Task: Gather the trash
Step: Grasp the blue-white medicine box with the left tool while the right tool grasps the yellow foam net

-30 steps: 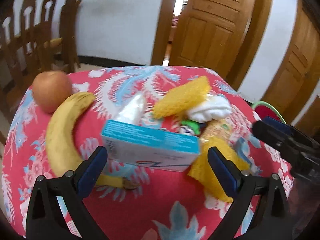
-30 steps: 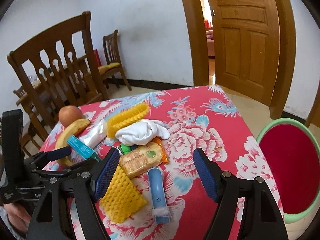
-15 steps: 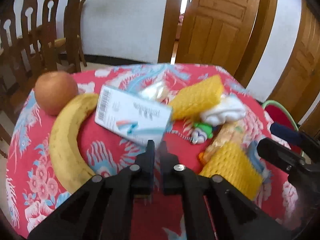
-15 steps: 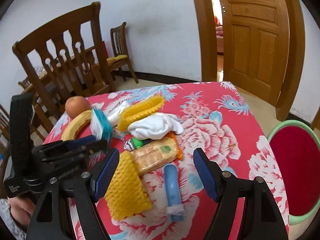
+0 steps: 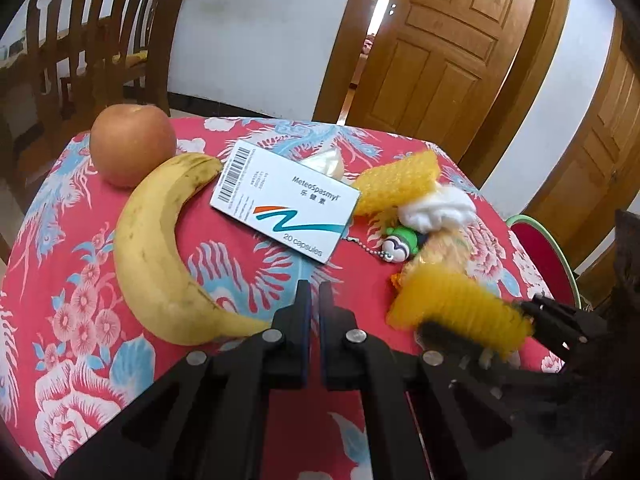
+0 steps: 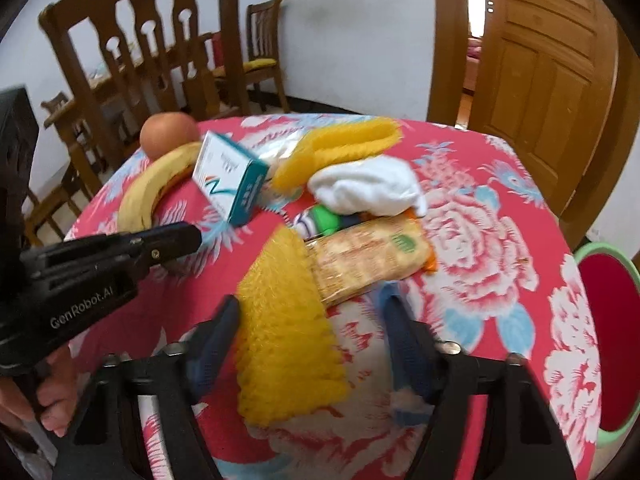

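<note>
Both grippers: my left gripper (image 5: pixel 314 292) is pinched together, holding nothing. My right gripper (image 6: pixel 312 320) is spread around the yellow foam net (image 6: pixel 286 332), seemingly not touching it, near the table's (image 6: pixel 500 184) front edge.

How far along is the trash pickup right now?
Done: nothing shows inside the green-rimmed red bin. In hand: nothing; the open right gripper straddles a yellow foam net, the left gripper is shut on nothing. Left: that net, the white medicine box, the second foam net, the crumpled white cloth, the cracker packet.

On the worktop (image 5: pixel 60 360), the banana (image 5: pixel 156 248) is set before the apple (image 5: pixel 132 144), with the box (image 5: pixel 286 206) to its right.
</note>
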`<state>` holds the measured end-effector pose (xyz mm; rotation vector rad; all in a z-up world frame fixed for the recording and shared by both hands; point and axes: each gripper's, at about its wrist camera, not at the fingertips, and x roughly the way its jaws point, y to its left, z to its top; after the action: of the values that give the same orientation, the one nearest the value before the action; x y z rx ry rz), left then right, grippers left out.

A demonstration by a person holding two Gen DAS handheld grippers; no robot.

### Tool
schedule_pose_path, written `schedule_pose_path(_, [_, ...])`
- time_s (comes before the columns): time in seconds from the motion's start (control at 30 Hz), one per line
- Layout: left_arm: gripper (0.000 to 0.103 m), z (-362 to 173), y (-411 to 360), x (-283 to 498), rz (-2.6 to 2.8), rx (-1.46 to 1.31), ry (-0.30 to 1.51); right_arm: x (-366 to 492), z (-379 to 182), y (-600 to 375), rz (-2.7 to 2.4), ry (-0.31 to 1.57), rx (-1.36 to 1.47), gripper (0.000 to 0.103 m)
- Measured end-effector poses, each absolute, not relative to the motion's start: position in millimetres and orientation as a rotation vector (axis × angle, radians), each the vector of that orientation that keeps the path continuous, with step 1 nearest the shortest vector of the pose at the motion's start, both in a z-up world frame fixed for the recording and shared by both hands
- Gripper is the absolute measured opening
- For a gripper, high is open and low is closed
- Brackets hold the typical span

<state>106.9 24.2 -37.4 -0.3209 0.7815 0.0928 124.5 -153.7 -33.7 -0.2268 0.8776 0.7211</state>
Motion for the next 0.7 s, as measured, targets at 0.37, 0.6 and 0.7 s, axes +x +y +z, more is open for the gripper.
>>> schedule_pose_path(0.37, [0.095,-15.1,9.7,150.1,0.210,-0.138,0.770,145.7,8.2,-200.3,0.738,0.749,0.032,0.012])
schedule_pose_path(0.6, [0.101,-27.2,28.4,189.0,0.208,-0.074,0.835,169.2,3.2,-209.6,0.727,0.795,0.099,0.012])
schedule_pose_path(0.7, [0.100,-38.8,34.1,201.9,0.167,-0.109,0.885,173.0,2.2,-206.7,0.718,0.796,0.078,0.012])
